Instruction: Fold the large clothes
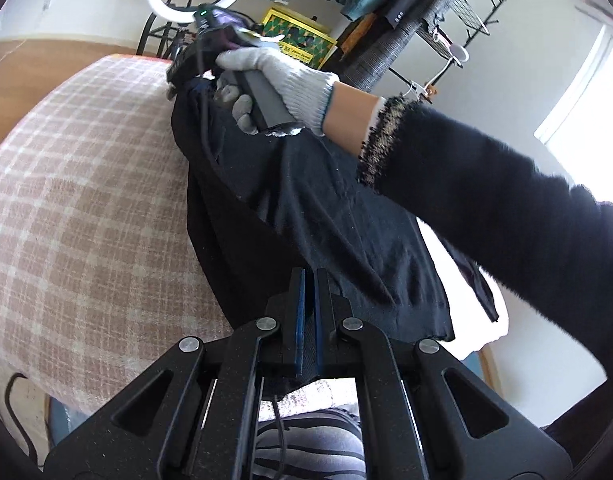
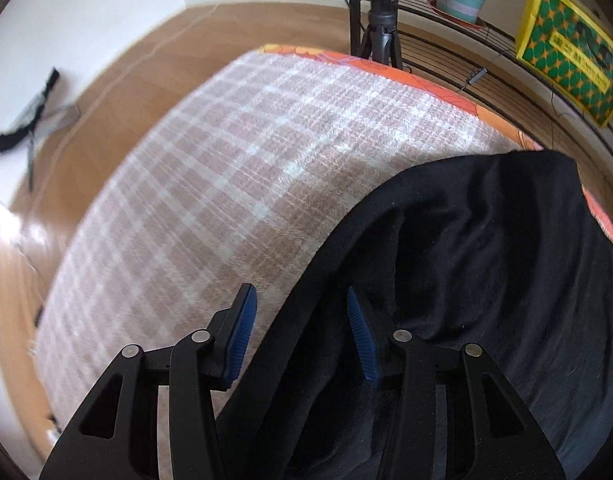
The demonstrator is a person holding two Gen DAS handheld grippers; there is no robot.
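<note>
The left claw [image 1: 310, 280] is clamped on the near hem of the black garment [image 1: 306, 208], which lies along the right edge of the checked bed [image 1: 86, 200]. The right claw [image 2: 298, 320] stands apart, straddling the garment's fold edge; it should bite deeper before lifting. Beyond, a yellow box [image 2: 570, 48] is shut, its contents hidden.
</note>
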